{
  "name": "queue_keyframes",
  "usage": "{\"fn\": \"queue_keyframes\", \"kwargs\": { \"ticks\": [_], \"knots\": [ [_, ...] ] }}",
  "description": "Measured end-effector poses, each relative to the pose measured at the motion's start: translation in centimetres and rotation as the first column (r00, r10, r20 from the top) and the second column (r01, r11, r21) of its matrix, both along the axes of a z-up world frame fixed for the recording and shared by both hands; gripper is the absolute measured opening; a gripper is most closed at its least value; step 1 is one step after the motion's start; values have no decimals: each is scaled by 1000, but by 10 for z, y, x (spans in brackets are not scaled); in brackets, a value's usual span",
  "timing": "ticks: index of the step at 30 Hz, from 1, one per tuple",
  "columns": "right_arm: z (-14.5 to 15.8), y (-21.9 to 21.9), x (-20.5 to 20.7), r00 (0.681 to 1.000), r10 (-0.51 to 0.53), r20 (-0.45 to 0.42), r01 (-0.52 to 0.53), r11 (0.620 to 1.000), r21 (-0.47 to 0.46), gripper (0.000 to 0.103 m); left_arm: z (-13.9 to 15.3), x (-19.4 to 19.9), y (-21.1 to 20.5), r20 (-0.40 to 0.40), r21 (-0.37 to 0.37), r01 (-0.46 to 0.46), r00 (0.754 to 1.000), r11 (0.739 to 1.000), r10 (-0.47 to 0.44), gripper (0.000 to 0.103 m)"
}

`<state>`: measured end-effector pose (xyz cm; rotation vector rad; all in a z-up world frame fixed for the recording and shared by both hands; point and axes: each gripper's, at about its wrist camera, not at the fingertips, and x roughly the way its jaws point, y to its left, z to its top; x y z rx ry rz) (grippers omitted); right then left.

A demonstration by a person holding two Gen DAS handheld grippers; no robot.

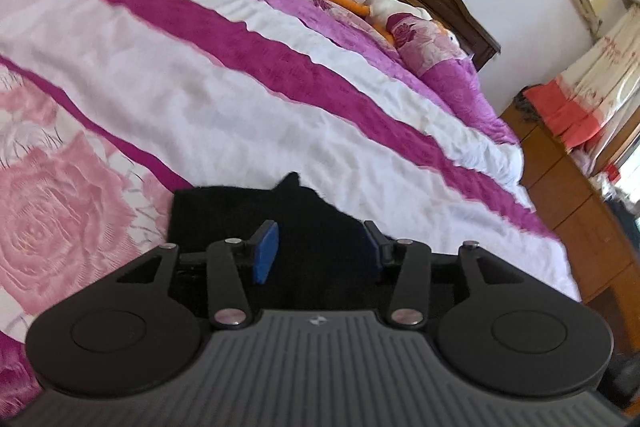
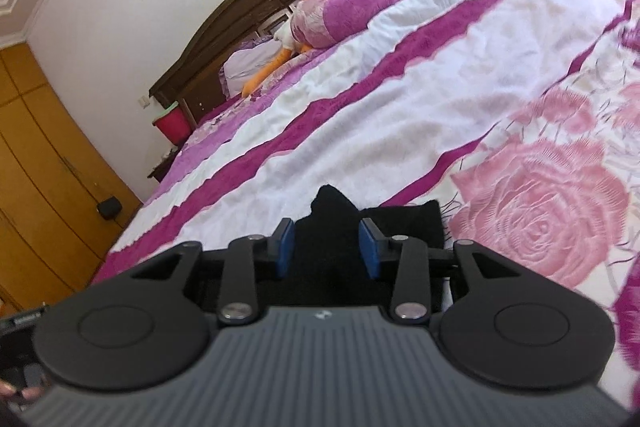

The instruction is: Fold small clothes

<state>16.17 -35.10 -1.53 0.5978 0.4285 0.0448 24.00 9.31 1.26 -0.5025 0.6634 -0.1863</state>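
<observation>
A black garment (image 1: 240,223) lies on the bed's striped and rose-patterned bedspread (image 1: 224,107), close in front of both wrist cameras. The left tongs (image 1: 320,251) stand partly open with the dark cloth between the blue pads (image 1: 266,253), which do not seem to press on it, though black on black makes this hard to judge. The right tongs (image 2: 328,247) are likewise parted over the same garment (image 2: 404,227).

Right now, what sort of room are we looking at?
A bedroom, most likely: a wide bed under a pink and white striped bedspread, a dark wooden headboard and a pillow.
</observation>
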Motion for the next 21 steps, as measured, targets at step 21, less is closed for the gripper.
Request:
{"fn": "queue_keyframes", "kwargs": {
  "ticks": [21],
  "knots": [
    [-15,-8,-20,997,-34,-69,29,996,-83,40,-15,-25,6,-62,169,35,998,985,-25,51]
  ]
}}
